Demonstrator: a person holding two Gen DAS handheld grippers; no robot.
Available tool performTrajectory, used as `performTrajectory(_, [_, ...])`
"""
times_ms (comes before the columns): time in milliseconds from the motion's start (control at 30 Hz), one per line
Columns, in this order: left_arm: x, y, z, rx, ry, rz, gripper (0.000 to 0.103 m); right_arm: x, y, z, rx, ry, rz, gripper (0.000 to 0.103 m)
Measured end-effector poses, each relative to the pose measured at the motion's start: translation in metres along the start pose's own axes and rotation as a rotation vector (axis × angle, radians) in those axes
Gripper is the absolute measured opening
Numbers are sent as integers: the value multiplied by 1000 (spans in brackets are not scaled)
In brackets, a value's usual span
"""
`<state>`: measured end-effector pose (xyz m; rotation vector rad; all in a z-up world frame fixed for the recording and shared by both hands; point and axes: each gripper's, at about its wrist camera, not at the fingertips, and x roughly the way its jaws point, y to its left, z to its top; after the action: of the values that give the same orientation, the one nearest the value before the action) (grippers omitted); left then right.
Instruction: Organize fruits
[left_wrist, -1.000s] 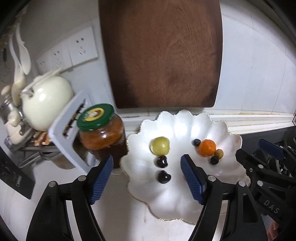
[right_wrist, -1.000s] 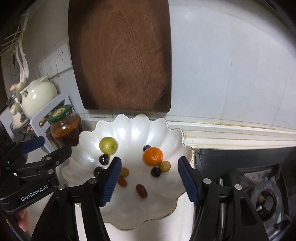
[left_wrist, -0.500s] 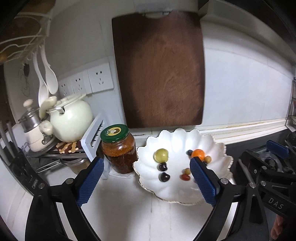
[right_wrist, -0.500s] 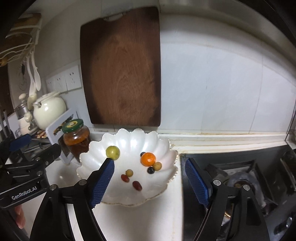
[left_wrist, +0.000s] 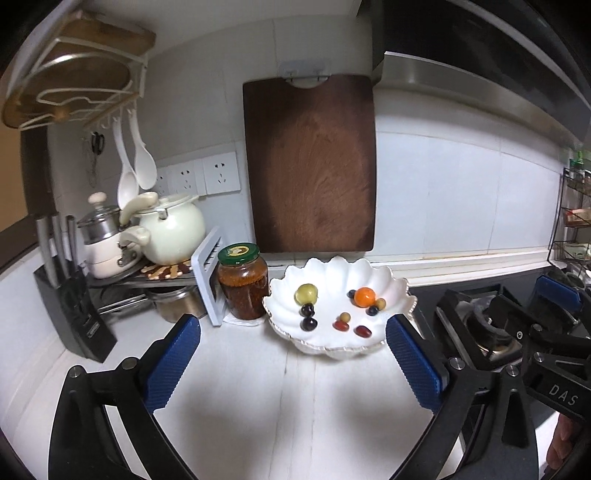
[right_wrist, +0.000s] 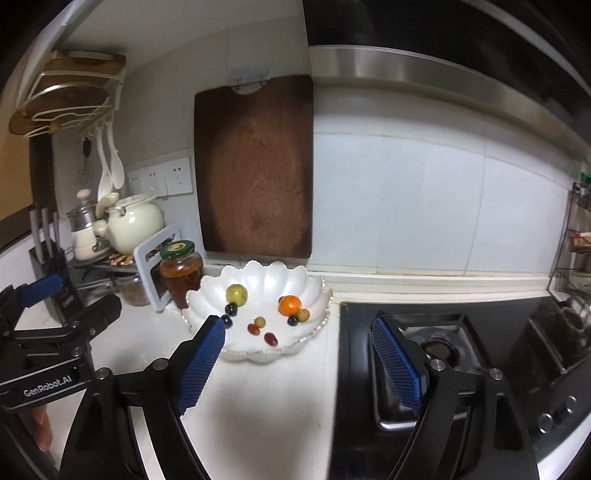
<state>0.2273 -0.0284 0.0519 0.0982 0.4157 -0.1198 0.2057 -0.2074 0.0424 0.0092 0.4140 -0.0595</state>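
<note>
While viewed from the left wrist: left gripper (left_wrist: 291, 363) over bare countertop (left_wrist: 295, 413), jaws opening, nothing between the blue pads. Scalloped white plate (left_wrist: 397, 286) well ahead, against the wall ledge. Fruits grouped on it: green fruit (left_wrist: 306, 294) with two dark berries (left_wrist: 307, 317) in line below; orange (left_wrist: 365, 297) at right with a small tan fruit (left_wrist: 380, 303) and a dark berry touching it; two red fruits (left_wrist: 351, 328) and a pale one toward the front rim. Jar with green lid (left_wrist: 242, 285) just beside the plate's left edge. Right gripper partly visible at far right, over the stove (left_wrist: 487, 325).

From the right wrist: right gripper (right_wrist: 299, 363) spread wide, empty, left pad overlapping the plate's front-left rim in the picture, right pad over the stove. Same fruit layout visible. Left gripper (right_wrist: 55, 295) at far left; a fingertip below it.

Risks, as judged:
- Round fruits likely to roll if the plate is nudged; shallow fluted rim offers little retention.
- Jar standing close; a sideways approach from the left could knock it.
- Plate edge near the stove; a push from the left could slide it onto the hob.
- Small berries easily crushed or squirted out by hard pads.
</note>
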Motion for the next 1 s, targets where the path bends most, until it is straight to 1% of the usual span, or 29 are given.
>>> performTrajectory(200, [-50,-6,-17,9,-31,-11,103,-51,-3,-17,2,-26,-1,83])
performTrajectory(267, [-68,-7,-23,12,-41,-20,103,-66,-4,-22,0,-32,-6,87])
performTrajectory(433, [-96,-12,-37,20,-39,-34,103,-101,-4,-37,-4,-50,-11,87])
performTrajectory(567, [-115,-16,-48,24,-38,-36,103,-121,-4,-48,-5,-49,-9,87])
performTrajectory(867, [-159,-23,-66,44,-65,-33,103,-161,-9,-72,6,-51,-22,87])
performTrajectory(1000, [-170,-24,-72,38,-64,-41,103,-175,-11,-78,4,-52,-29,87])
